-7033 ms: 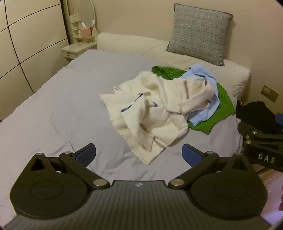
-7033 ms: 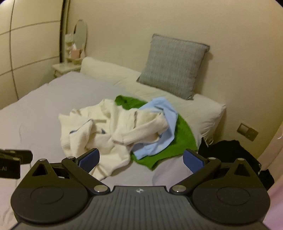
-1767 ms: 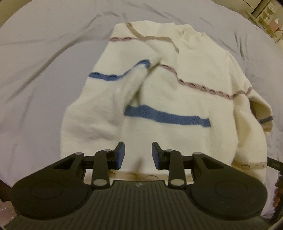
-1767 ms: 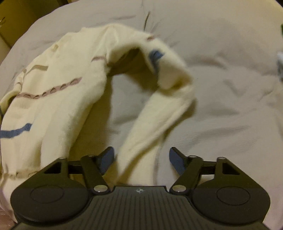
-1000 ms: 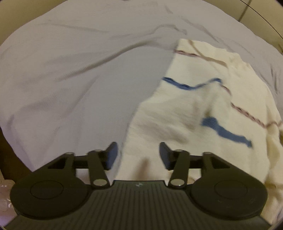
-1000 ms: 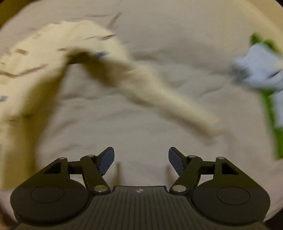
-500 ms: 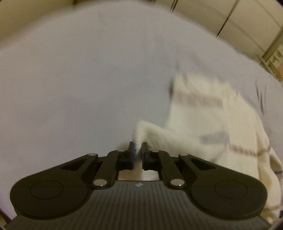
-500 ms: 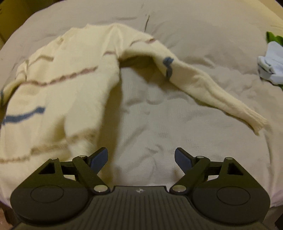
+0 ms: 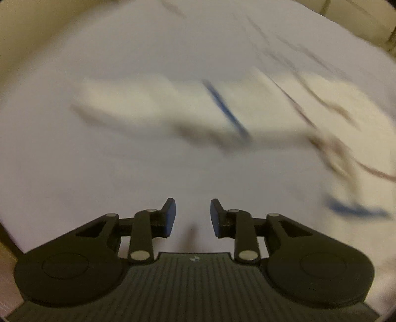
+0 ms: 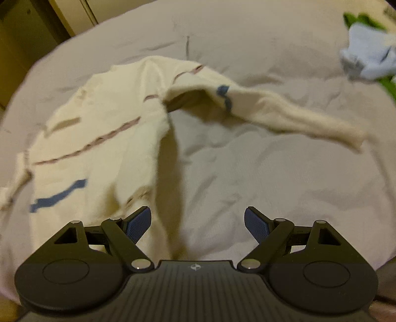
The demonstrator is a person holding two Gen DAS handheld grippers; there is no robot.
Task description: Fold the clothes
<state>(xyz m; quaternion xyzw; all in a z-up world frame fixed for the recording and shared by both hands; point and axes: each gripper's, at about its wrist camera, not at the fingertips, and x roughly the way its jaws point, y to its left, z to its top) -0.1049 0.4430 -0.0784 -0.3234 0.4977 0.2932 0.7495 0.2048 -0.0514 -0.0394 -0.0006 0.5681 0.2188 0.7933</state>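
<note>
A cream sweater (image 10: 104,138) with blue and brown stripes lies spread on the grey bed sheet (image 10: 272,185). Its right sleeve (image 10: 297,119) stretches out to the right. In the blurred left wrist view the other sleeve (image 9: 148,101) lies stretched to the left, away from the sweater body (image 9: 321,104). My left gripper (image 9: 193,215) is open over bare sheet, below that sleeve, holding nothing. My right gripper (image 10: 198,223) is wide open above the sweater's lower right edge, with nothing between its fingers.
A light blue garment (image 10: 368,57) on a green one (image 10: 358,18) lies at the far right of the bed. The bed's near edge runs just below both grippers. A dark wall panel (image 10: 37,32) stands beyond the bed at upper left.
My left gripper, shut on the sleeve end half a second ago, has opened and let it go; the sleeve now lies stretched out on the sheet. My right gripper stays open, shifted slightly.
</note>
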